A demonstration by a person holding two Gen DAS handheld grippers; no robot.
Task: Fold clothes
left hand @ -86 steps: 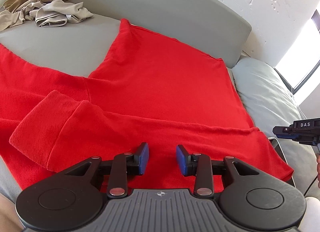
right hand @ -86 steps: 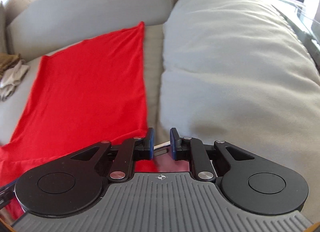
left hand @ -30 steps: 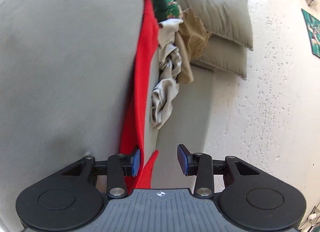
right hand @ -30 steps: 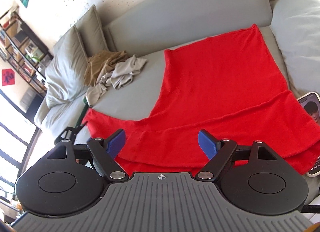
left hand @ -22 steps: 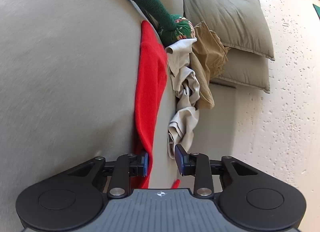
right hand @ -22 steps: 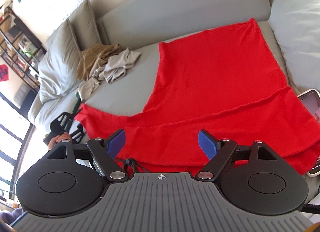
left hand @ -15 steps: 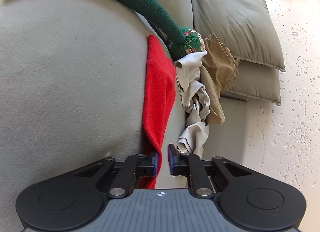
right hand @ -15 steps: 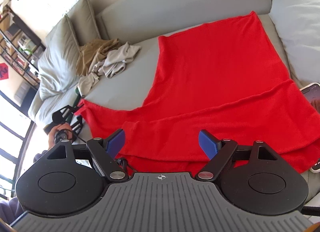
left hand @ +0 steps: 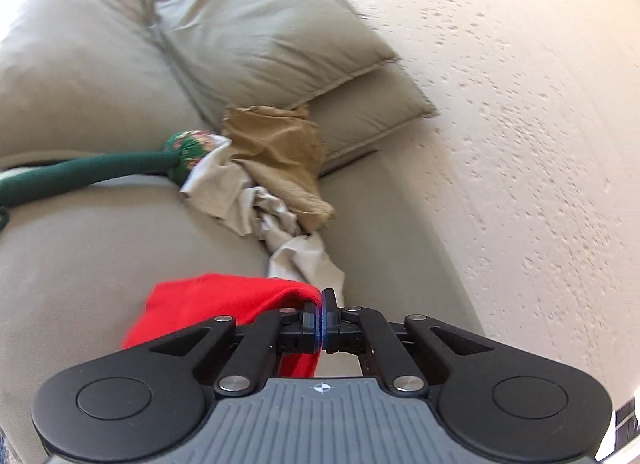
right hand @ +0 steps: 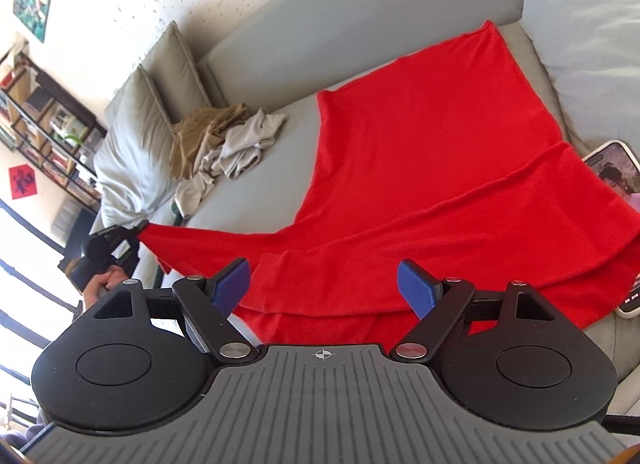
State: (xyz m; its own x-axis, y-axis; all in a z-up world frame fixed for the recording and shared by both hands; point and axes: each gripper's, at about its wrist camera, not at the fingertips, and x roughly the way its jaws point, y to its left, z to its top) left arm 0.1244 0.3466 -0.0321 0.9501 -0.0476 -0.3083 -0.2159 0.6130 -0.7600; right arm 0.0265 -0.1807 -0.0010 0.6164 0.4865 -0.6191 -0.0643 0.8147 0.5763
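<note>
A red garment point(right hand: 432, 168) lies spread over the grey sofa seat point(right hand: 260, 180), its near part folded over lengthwise. My left gripper point(left hand: 321, 318) is shut on the end of the red garment point(left hand: 224, 300), which hangs lifted off the cushion. In the right wrist view that left gripper point(right hand: 132, 233) holds the stretched red tip at the far left, with a hand below it. My right gripper point(right hand: 325, 284) hovers open above the garment's near folded edge, nothing between its fingers.
A heap of tan and light grey clothes point(right hand: 224, 144) lies by the sofa cushions point(left hand: 256, 32). A green knitted piece point(left hand: 92, 174) trails off to the left. A phone point(right hand: 624, 200) rests at the right edge beside a large grey pillow point(right hand: 588, 24).
My left gripper closed on the red garment's end, rose and rolled, lifting the cloth off the sofa. The right gripper stayed open, drifting slightly over the garment.
</note>
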